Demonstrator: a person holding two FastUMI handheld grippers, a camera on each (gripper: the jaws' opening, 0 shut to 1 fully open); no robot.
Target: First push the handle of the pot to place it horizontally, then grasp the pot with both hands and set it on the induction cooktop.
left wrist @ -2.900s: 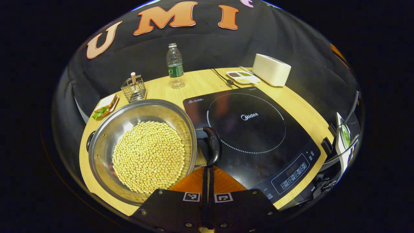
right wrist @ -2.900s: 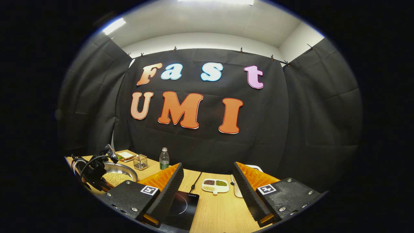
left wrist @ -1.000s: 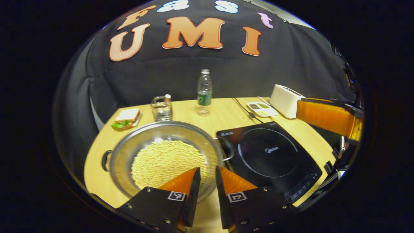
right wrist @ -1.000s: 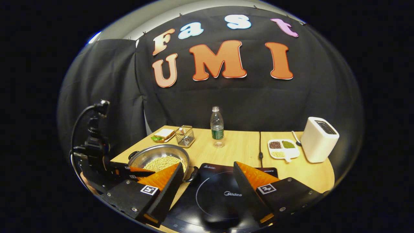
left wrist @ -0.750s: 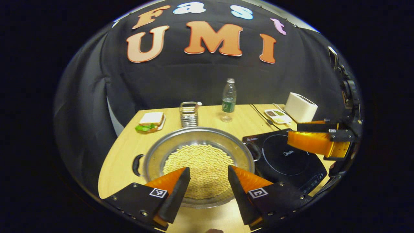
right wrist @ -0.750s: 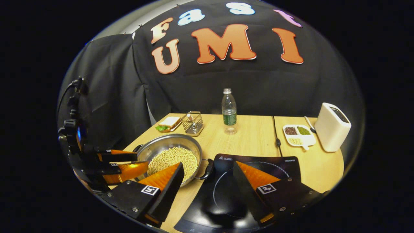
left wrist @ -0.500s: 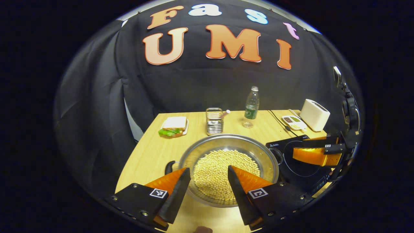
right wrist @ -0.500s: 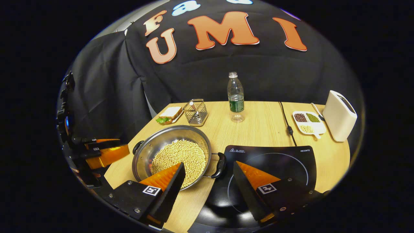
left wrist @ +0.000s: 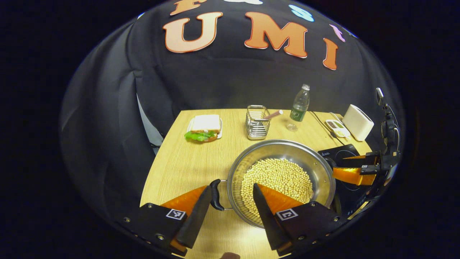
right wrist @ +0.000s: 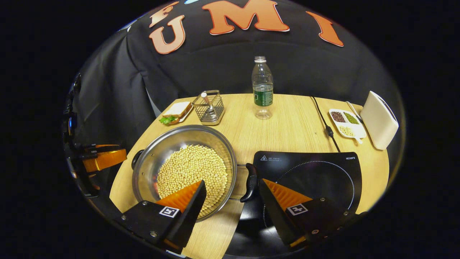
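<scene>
We had the pot, full of pale beans, sitting on the table toward its left edge, just beside the induction cooktop and not yet on it. Its two black side handles lay level, one toward each of us. The left hand-held gripper was spread wide with the left handle between its fingers but not pinched. The right hand-held gripper was likewise spread around the right handle, touching nothing that we could see. To do this grasp well, we judged that both should close squarely on the handles together, then lift evenly, so the beans stayed in while crossing to the cooktop.
</scene>
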